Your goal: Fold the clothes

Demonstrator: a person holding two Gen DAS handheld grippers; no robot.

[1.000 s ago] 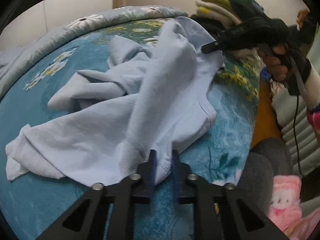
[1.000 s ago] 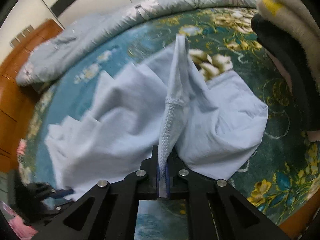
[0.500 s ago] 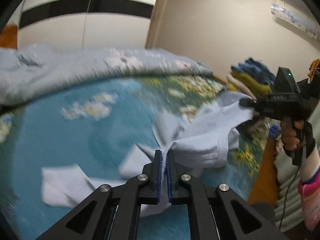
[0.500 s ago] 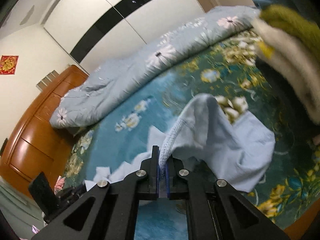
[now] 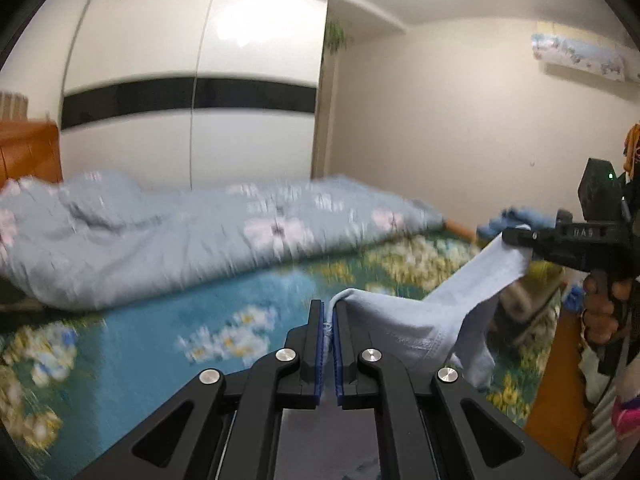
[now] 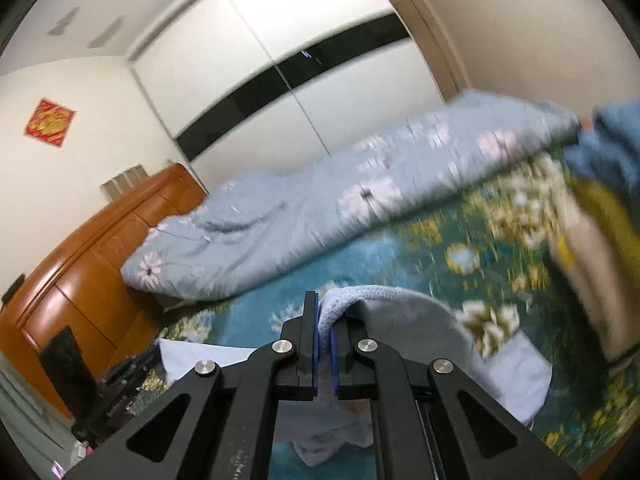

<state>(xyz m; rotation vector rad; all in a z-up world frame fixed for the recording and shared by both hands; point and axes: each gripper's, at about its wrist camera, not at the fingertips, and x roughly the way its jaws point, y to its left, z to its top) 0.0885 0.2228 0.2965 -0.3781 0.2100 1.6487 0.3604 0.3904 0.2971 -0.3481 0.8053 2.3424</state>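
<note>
A light blue shirt (image 5: 424, 316) hangs in the air above the bed, stretched between both grippers. My left gripper (image 5: 327, 322) is shut on one edge of it. My right gripper (image 6: 323, 320) is shut on the ribbed edge of the same shirt (image 6: 404, 316), which drapes down to the right and below the fingers. The right gripper also shows in the left wrist view (image 5: 520, 236) at the far right, pinching the shirt's other end. The lower part of the shirt is hidden under the gripper bodies.
The bed has a teal floral cover (image 5: 140, 344) and a rolled pale blue floral quilt (image 5: 180, 236) along its far side. Folded clothes are stacked at the right (image 6: 592, 248). A wooden headboard (image 6: 80, 272) stands at the left, a white wardrobe (image 5: 192, 100) behind.
Both grippers have risen and tilted up, lifting the shirt off the bed. The left gripper, open at the shirt's edge a second ago, closed on it.
</note>
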